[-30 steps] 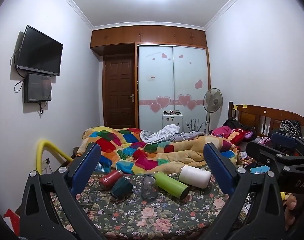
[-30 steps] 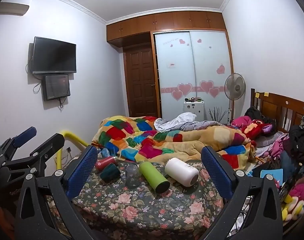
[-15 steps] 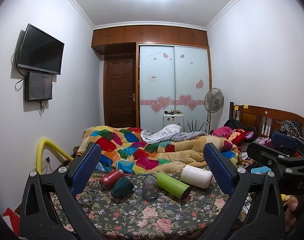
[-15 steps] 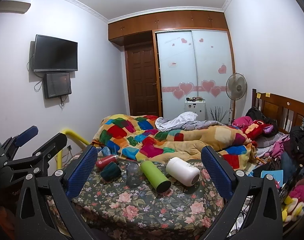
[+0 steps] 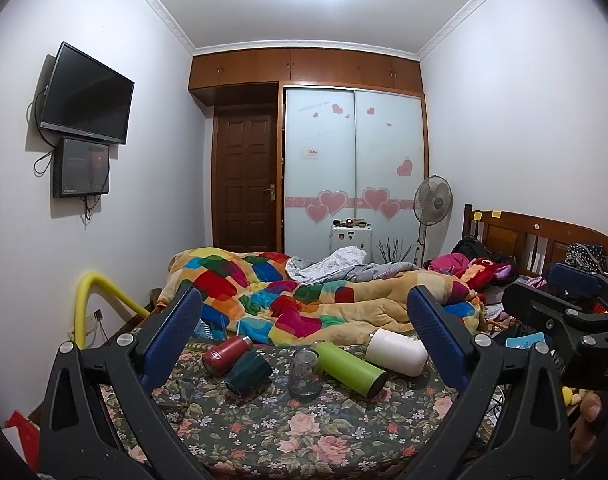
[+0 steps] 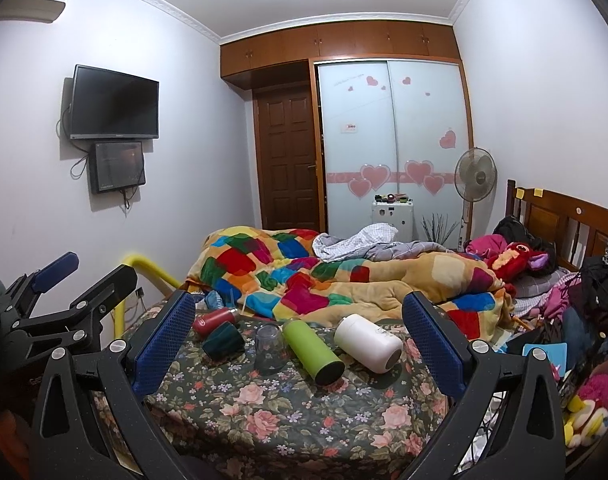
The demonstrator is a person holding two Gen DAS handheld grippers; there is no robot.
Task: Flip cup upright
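Observation:
Several vessels sit on a floral-covered table (image 5: 304,432). A dark green cup (image 5: 248,372) (image 6: 223,340) lies on its side. A clear glass (image 5: 305,374) (image 6: 270,348) stands mouth down. A red bottle (image 5: 226,354), a green bottle (image 5: 349,368) (image 6: 312,350) and a white bottle (image 5: 395,352) (image 6: 367,342) lie on their sides. My left gripper (image 5: 304,336) is open and empty, held back from the table. My right gripper (image 6: 298,338) is open and empty, also short of the table. Each gripper shows at the edge of the other's view.
A bed with a patchwork blanket (image 5: 304,300) lies right behind the table. A yellow rail (image 5: 100,292) stands at the left. Clothes and toys (image 6: 583,360) pile up at the right. A fan (image 6: 475,178) and wardrobe stand at the far wall.
Both views have drifted slightly; the table and cups sit a little lower and nearer in frame. Nothing on the table has moved. Both grippers stay open.

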